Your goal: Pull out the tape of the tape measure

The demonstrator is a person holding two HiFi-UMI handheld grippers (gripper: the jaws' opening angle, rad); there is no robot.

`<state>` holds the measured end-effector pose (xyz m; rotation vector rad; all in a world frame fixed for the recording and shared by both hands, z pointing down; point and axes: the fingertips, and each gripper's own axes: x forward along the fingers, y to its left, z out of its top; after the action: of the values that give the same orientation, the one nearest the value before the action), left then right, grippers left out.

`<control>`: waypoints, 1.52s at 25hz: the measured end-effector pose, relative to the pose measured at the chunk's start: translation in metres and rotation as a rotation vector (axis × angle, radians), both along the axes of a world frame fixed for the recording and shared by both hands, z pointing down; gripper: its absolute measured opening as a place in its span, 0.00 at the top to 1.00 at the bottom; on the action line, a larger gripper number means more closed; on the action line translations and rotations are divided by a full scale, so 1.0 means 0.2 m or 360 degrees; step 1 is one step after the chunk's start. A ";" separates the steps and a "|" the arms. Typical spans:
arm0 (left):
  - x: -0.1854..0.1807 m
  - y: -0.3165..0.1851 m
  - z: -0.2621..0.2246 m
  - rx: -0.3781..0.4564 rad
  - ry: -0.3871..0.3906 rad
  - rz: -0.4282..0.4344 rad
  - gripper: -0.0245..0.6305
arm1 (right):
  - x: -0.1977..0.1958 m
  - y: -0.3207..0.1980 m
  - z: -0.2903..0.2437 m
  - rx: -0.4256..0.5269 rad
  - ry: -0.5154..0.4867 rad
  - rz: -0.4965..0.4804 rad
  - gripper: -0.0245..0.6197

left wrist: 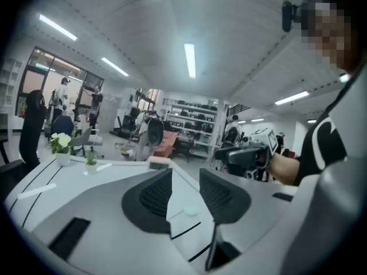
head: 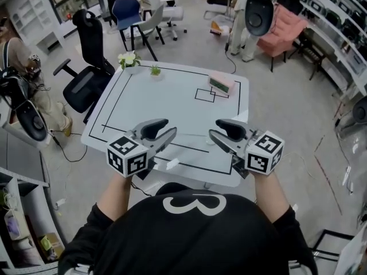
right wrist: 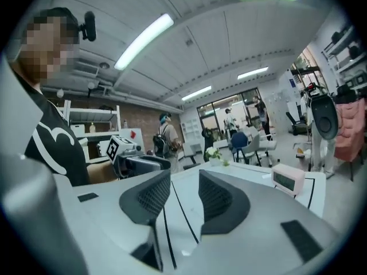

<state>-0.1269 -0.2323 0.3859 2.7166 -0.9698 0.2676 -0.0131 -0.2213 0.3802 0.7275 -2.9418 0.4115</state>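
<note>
White table with black lines, busy lab behind. Both my jaw pairs stand apart, nothing between them. Left gripper and right gripper hover over the near edge, tips facing each other, forearms raised. I cannot tell where the tape measure is.

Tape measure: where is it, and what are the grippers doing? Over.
Left gripper open, empty. Right gripper open, empty. No tape measure in sight. Table holds clock, flowers, far side.
</note>
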 end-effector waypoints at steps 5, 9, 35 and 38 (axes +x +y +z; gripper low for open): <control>0.14 0.20 -0.31 0.0107 0.0312 0.0163 0.90 | 0.01 0.13 -0.18 0.0123 -0.0164 0.0076 0.95; 0.16 0.26 -0.38 0.0173 0.0306 0.0146 0.96 | 0.04 0.19 -0.21 0.0201 -0.0180 0.0151 0.95; 0.12 0.32 -0.35 0.0121 0.0354 0.0138 0.96 | -0.02 0.27 -0.23 0.0163 -0.0256 0.0127 0.95; 0.11 0.32 -0.33 0.0114 0.0367 0.0132 0.96 | -0.04 0.27 -0.22 0.0158 -0.0233 0.0115 0.95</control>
<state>-0.1054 -0.1682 0.3190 2.7778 -0.8183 -0.0673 -0.0203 -0.1682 0.3353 0.8524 -3.0996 0.3401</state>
